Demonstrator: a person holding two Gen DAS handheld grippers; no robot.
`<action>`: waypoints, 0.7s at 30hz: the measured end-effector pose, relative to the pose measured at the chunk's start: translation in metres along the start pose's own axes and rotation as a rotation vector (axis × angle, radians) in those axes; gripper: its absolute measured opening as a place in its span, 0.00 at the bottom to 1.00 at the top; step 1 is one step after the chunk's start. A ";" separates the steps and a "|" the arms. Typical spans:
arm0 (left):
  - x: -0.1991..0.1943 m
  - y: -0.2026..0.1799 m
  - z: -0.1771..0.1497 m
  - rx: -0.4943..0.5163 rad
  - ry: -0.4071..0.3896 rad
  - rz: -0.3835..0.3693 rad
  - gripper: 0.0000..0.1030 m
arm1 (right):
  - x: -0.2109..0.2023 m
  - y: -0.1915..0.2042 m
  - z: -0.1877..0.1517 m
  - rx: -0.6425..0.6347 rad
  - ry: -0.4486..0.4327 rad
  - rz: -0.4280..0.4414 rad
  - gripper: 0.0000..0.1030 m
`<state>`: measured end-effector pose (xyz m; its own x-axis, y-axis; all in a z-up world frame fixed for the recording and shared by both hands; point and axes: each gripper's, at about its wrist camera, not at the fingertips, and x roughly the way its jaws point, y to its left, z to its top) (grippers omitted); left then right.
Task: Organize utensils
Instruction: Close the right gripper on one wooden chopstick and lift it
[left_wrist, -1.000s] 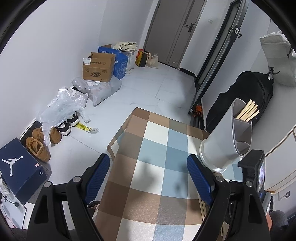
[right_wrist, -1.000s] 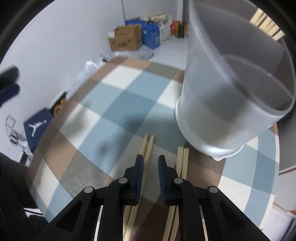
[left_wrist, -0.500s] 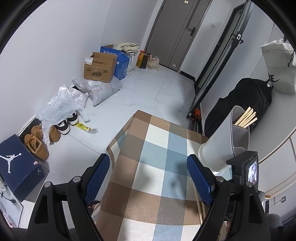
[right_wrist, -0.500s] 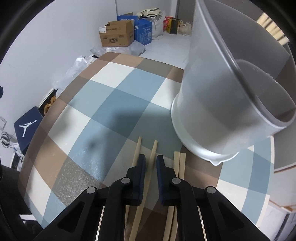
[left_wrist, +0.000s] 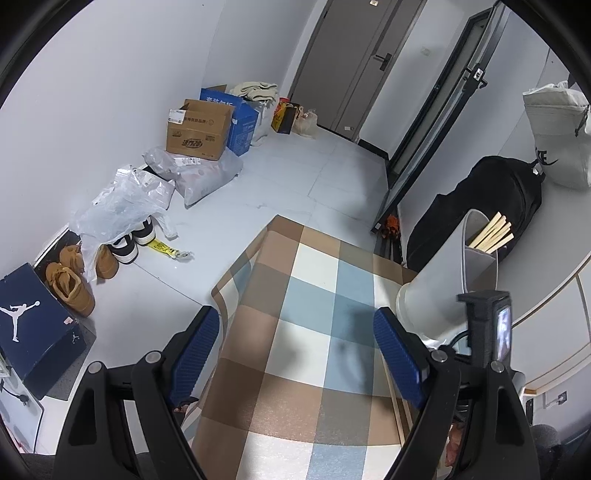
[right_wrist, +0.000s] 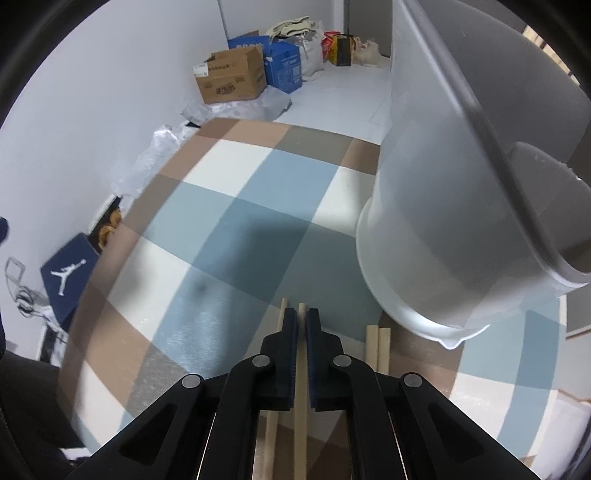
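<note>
Stowed: several chopsticks (left_wrist: 493, 234) in white holder (right_wrist: 461, 221), far right of worktop (right_wrist: 229, 229). Pending: 4 near holder; 1 chopstick (right_wrist: 301, 369) clamped by just-closed right gripper (right_wrist: 301, 326) fingers. Left gripper (left_wrist: 293, 354) fingers apart, empty.

Black claw (right_wrist: 301, 325), blue ribbed pads (right_wrist: 291, 328)

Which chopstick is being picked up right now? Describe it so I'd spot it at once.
Find the checked tablecloth, then the white utensil holder. Below it lie four wooden chopsticks; the one clamped between the right hand-held gripper pads is it, while its partner and the other pair lie free.
</note>
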<state>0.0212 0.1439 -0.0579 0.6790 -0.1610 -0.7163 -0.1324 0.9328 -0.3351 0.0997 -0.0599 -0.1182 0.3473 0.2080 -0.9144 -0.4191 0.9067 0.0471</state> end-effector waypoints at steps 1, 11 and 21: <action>0.001 0.000 -0.001 0.002 0.006 -0.004 0.80 | -0.004 0.000 -0.001 0.001 -0.014 0.007 0.04; 0.022 -0.017 -0.014 0.061 0.132 -0.041 0.80 | -0.086 -0.016 -0.009 0.057 -0.244 0.099 0.04; 0.052 -0.053 -0.037 0.122 0.319 -0.056 0.80 | -0.150 -0.056 -0.036 0.129 -0.423 0.170 0.04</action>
<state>0.0370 0.0746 -0.0999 0.4203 -0.2879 -0.8605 -0.0005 0.9482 -0.3175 0.0405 -0.1551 0.0015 0.6052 0.4645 -0.6465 -0.4013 0.8794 0.2562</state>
